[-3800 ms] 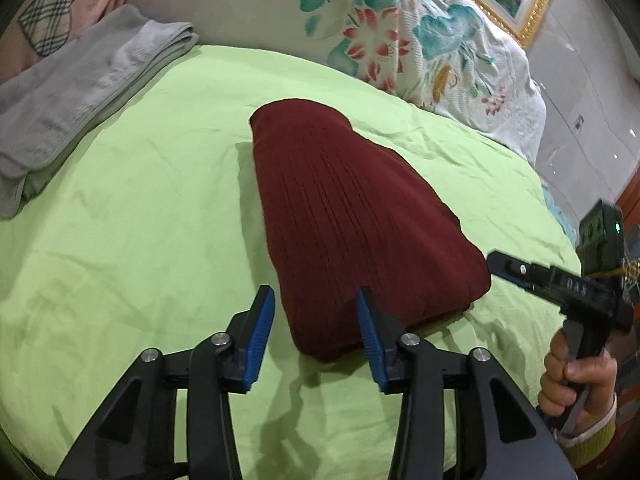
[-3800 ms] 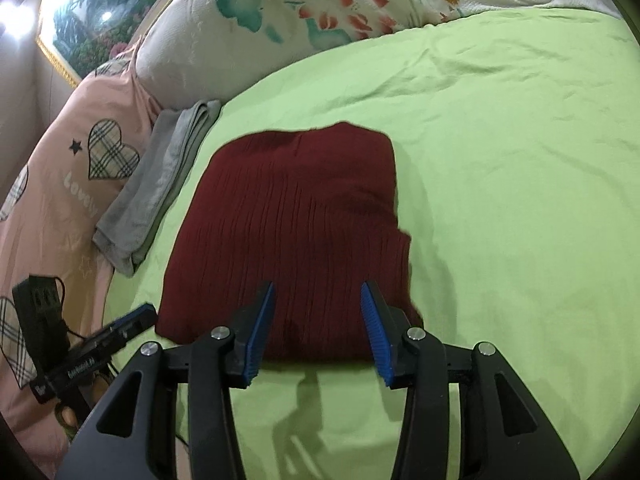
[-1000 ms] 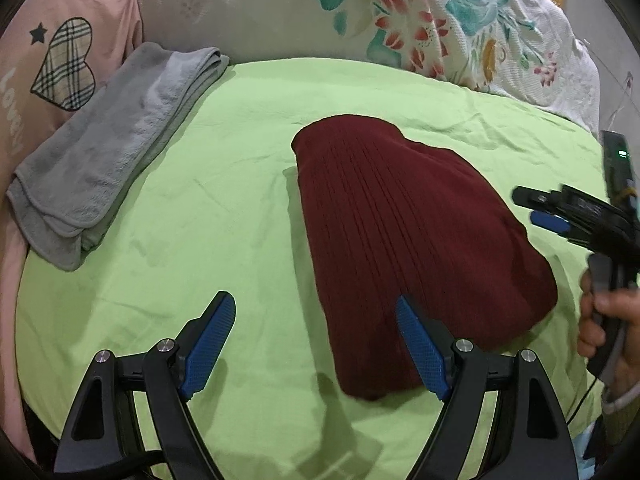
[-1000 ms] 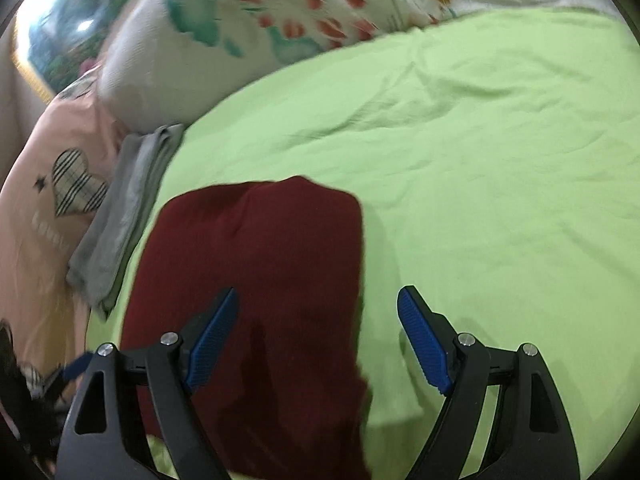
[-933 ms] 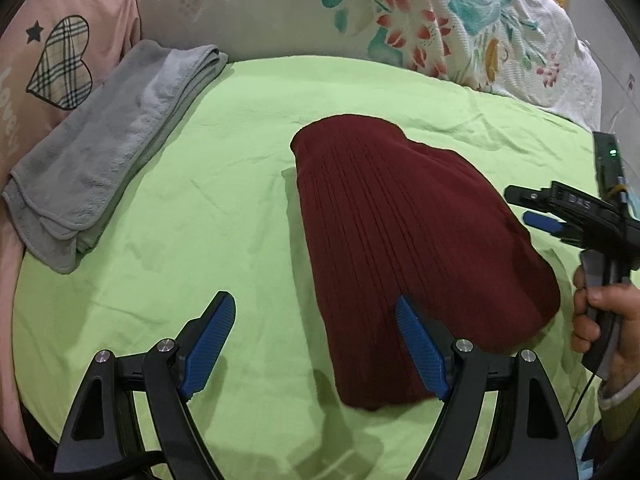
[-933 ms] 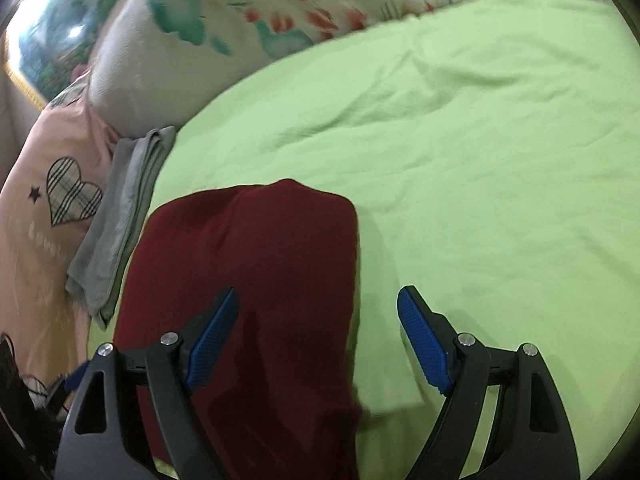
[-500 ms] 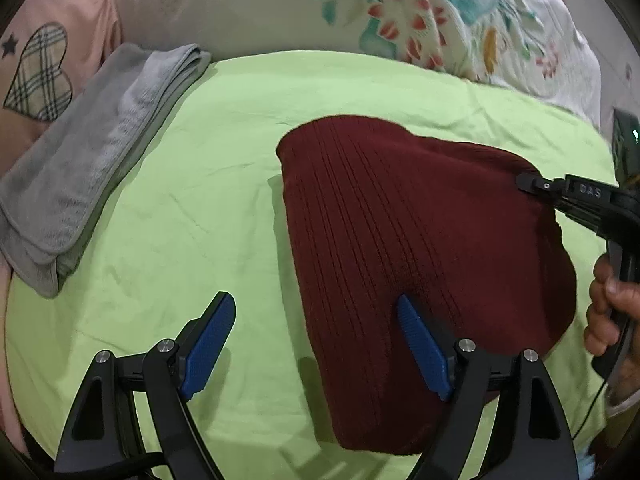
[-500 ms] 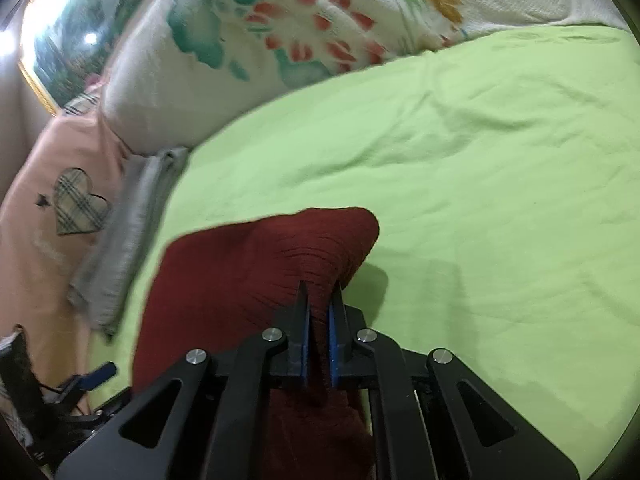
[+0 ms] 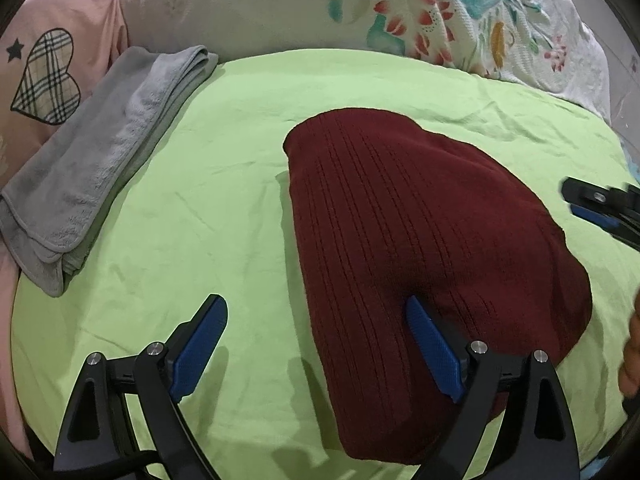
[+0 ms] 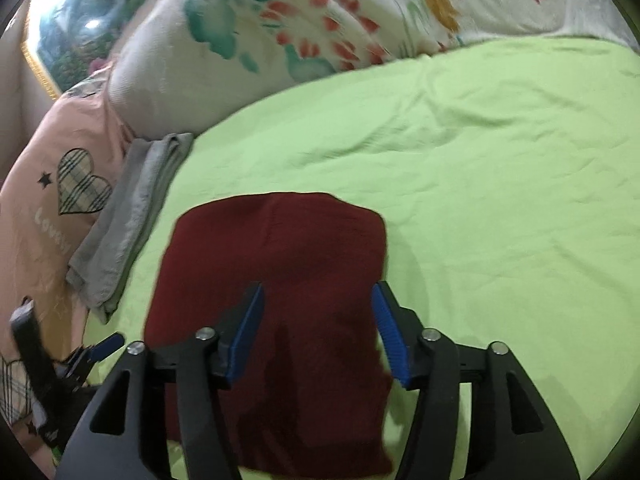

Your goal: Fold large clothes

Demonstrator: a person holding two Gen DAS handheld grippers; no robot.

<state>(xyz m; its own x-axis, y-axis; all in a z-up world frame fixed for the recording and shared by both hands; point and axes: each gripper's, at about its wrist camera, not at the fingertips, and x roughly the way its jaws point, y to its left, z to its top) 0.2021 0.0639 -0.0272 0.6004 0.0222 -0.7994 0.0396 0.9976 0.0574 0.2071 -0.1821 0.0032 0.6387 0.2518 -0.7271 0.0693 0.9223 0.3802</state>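
A dark red ribbed knit garment (image 9: 420,232) lies folded flat on the light green bedsheet (image 9: 200,208). My left gripper (image 9: 316,344) hovers over its near left edge, jaws wide and still opening, with nothing pinched; its right finger (image 9: 432,344) is over the cloth. In the right wrist view the same garment (image 10: 280,264) lies below my right gripper (image 10: 318,328), whose jaws are opening with no cloth pressed between the pads. The right gripper (image 9: 596,208) also shows at the right edge of the left wrist view, with part of a hand (image 9: 630,356) below it.
A folded grey towel (image 9: 100,160) lies at the bed's left side, against a pink pillow with a plaid heart (image 9: 44,80). A white floral quilt (image 9: 360,12) runs along the far edge. Open green sheet (image 10: 500,200) stretches to the garment's right.
The right gripper was shut on the garment's far corner and lifting it half a second ago; now its jaws are apart and the cloth lies flat. The left gripper's jaws spread slightly wider.
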